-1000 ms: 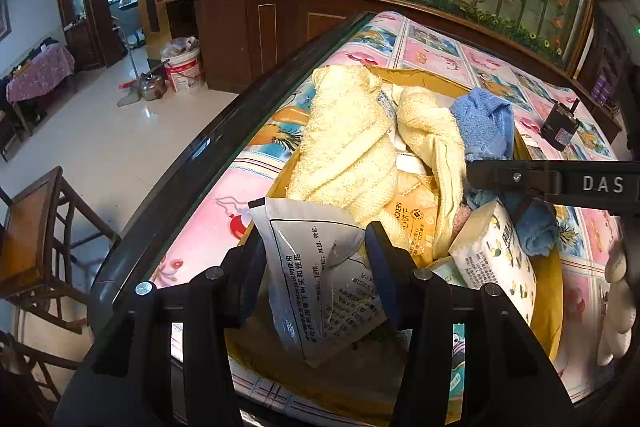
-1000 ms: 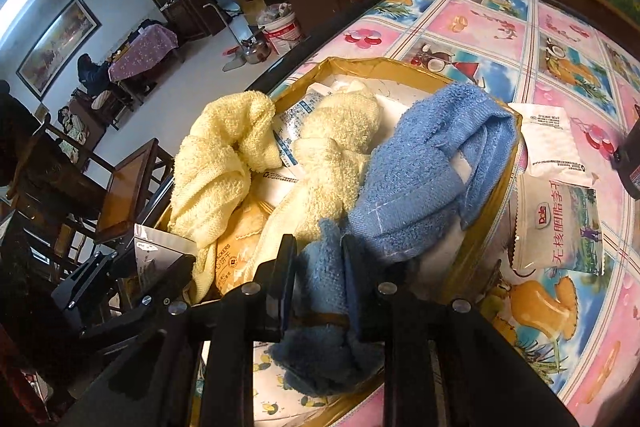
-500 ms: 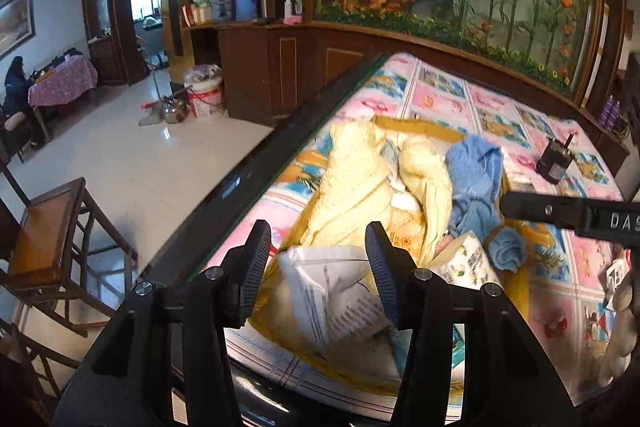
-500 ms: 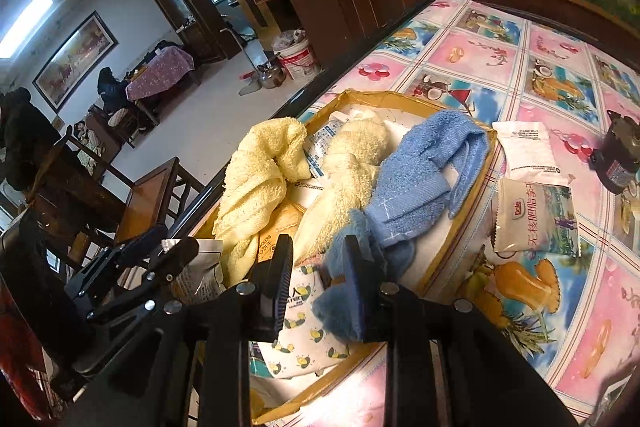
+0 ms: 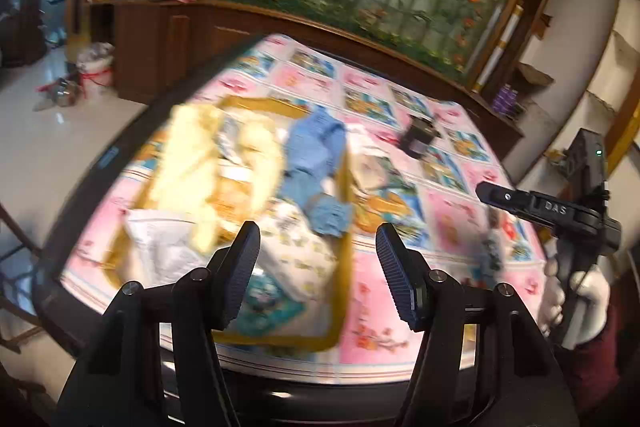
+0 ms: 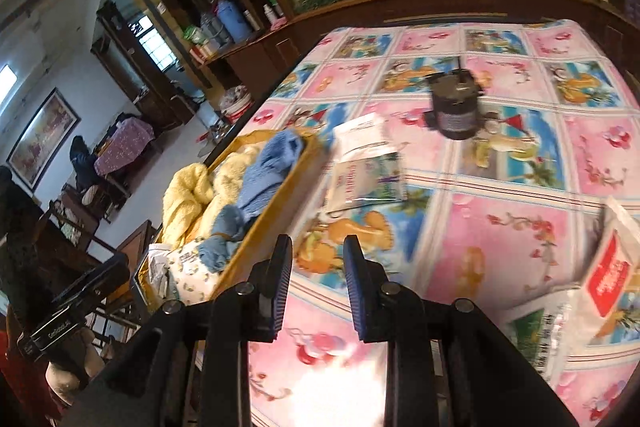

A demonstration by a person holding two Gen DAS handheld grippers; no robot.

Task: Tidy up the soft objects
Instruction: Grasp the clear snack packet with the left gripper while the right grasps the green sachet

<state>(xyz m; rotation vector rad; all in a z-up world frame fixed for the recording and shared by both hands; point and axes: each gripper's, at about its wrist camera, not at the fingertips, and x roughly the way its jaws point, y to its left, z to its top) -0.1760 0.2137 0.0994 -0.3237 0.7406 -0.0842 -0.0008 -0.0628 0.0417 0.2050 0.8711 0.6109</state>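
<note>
A yellow-rimmed tray (image 5: 345, 187) on the table holds two yellow towels (image 5: 188, 155), a blue towel (image 5: 316, 155), a white printed packet (image 5: 160, 251) and a patterned tissue pack (image 5: 300, 251). My left gripper (image 5: 318, 267) hangs above the tray's near right corner. Its jaws are opening and nothing is between them. My right gripper (image 6: 316, 267) is over bare tablecloth to the right of the tray (image 6: 272, 219). Its jaws stand close together and empty. The blue towel (image 6: 264, 179) lies in the tray. The right gripper (image 5: 486, 189) also shows in the left wrist view, held by a gloved hand (image 5: 580, 291).
Two snack packets (image 6: 368, 179) lie on the cartoon tablecloth (image 6: 500, 235) just right of the tray, with a black cylinder (image 6: 456, 111) behind them. More packets (image 6: 608, 267) lie at the near right. A wooden cabinet backs the table; chairs stand at its left edge.
The left gripper let go of the white packet, opened and rose back. The right gripper released the blue towel into the tray and swung right over the tablecloth.
</note>
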